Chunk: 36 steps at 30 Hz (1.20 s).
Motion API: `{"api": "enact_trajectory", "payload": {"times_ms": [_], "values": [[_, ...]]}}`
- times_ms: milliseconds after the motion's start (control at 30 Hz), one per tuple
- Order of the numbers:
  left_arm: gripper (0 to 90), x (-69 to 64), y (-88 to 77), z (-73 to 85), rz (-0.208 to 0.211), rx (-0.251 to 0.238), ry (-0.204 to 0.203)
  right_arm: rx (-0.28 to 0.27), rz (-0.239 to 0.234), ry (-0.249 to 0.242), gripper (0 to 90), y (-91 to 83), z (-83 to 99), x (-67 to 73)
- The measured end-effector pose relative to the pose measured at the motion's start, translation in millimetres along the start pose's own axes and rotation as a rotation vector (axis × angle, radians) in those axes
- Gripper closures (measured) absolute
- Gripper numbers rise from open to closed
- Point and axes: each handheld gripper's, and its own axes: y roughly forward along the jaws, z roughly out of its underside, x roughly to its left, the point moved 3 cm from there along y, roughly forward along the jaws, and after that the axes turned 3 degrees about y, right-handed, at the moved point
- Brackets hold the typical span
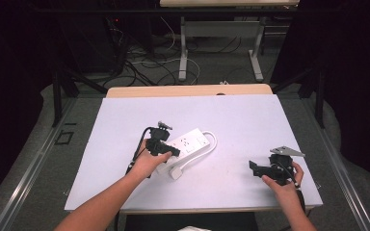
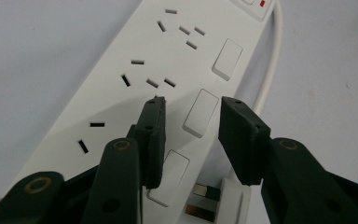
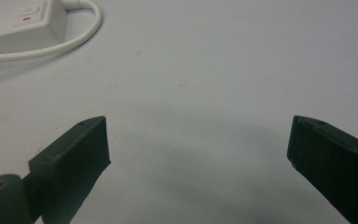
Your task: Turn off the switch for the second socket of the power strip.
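Two claws at a power strip on the white worktop (image 1: 250,120).

The left claw (image 2: 191,116) hovers partly open over the power strip (image 1: 188,143) mid-worktop, holding nothing; the right claw (image 3: 198,140) gapes wide, empty, well apart from it near the worktop's right edge.

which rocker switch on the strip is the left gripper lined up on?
The second switch up from the plug end of the power strip: it lies in the gap between the left gripper jaws. The others lie nearer or beyond.
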Motion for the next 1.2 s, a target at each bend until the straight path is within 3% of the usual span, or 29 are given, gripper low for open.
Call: {"api": "enact_trajectory", "payload": {"times_ms": [67,500,667,833,1133,1200], "values": [[64.3,-1.1,1.1,0.0,0.0,0.0,-0.012,0.004,-0.005,0.0,5.2,-0.1,0.1,-0.2],[80.0,-1.4,9.4,-1.5,-0.013,0.013,0.015,0.01,-0.01,0.001,5.7,0.5,0.4,-0.8],[83.9,-2.2,10.8,-1.8,-0.019,0.013,0.007,0.014,-0.012,0.003,5.7,0.8,0.6,-0.4],[85.8,-2.2,11.3,-2.4,-0.024,0.007,0.026,0.016,-0.013,0.002,5.8,0.9,0.7,-0.3],[88.1,-3.6,11.3,-1.7,-0.033,0.009,0.024,0.018,-0.013,0.007,6.1,1.5,0.6,0.6],[90.0,-2.9,11.7,-0.7,-0.057,0.023,0.045,0.016,-0.015,0.001,6.0,1.4,0.5,0.3]]}}
